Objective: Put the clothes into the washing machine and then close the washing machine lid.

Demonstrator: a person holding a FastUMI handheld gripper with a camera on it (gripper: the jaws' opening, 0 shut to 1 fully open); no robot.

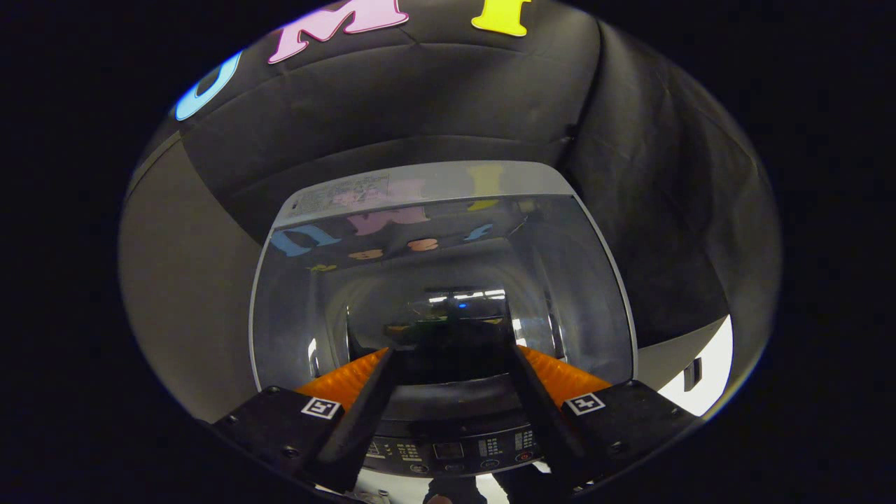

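The washing machine's glass lid (560, 280) lies down over the tub, with a grey frame and a grey back strip (420, 185) carrying a label. Its glass mirrors the booth wall and ceiling lights, so what is inside the tub is hidden. My gripper (451, 355) is open just above the lid's near edge. Its fingertips (386, 360) stand apart over the glass with nothing between them. The dark control panel (448, 448) with buttons and a small display runs across the machine's near side, under and between the fingers.
Black booth cloth (455, 105) hangs close behind the machine and to its right. A grey panel (182, 280) stands on the left. A white surface (707, 378) with a small dark fitting shows past the machine's right side.
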